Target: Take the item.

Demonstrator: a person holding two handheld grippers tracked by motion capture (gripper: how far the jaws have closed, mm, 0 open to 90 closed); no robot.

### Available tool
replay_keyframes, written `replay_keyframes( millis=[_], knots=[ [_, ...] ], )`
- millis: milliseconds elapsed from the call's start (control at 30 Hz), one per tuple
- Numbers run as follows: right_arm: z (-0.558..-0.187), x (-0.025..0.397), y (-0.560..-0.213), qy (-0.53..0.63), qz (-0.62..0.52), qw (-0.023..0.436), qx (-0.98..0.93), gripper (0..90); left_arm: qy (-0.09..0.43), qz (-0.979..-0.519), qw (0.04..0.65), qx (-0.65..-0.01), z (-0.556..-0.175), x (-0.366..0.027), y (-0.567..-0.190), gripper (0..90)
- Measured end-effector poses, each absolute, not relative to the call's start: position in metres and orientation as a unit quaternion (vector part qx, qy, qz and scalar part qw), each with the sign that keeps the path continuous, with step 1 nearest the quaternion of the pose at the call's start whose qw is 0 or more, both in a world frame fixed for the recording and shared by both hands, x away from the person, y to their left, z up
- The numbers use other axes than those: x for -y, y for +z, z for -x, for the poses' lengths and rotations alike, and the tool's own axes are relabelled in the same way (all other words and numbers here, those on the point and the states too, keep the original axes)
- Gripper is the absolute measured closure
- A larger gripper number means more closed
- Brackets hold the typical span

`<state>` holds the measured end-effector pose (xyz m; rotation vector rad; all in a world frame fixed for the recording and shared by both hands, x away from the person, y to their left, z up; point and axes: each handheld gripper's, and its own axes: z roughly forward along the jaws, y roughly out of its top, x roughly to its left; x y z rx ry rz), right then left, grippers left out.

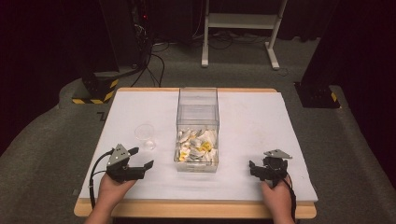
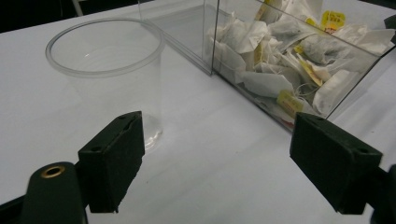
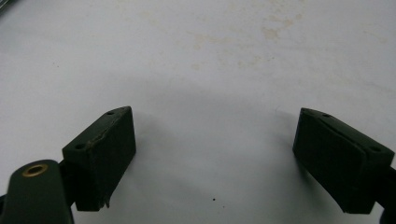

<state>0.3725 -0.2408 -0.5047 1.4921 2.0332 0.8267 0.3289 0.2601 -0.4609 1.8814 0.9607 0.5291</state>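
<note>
Two grippers rest low at the near edge, nothing held. High view: left gripper (image 1: 140, 157) spread wide just near of the clear cup (image 1: 145, 135); right gripper (image 1: 256, 168) well right of the clear box (image 1: 198, 105) of tea bags (image 1: 198, 143).

Left gripper view: cup close ahead, box wall beside it; I judge reaching hasn't begun, and a bag pick comes next.

Right gripper view: jaws wide over bare white table (image 3: 210, 70), plenty of room.

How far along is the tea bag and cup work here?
Nothing looks done: the clear cup stands empty and the tea bags sit in the clear box. Both the left tongs and right tongs are open, holding nothing. All picking and placing seemingly remains.
</note>
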Motion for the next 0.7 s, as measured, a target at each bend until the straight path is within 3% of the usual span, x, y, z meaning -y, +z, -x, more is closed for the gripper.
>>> replay_keyframes(
  millis=[700],
  knots=[
    [-0.373,0.241,-0.505,0.302,-0.545,0.241,-0.744,13.0,0.190,-0.770,0.487,-0.367,-0.334,-0.237,-0.451,18.5]
  ],
)
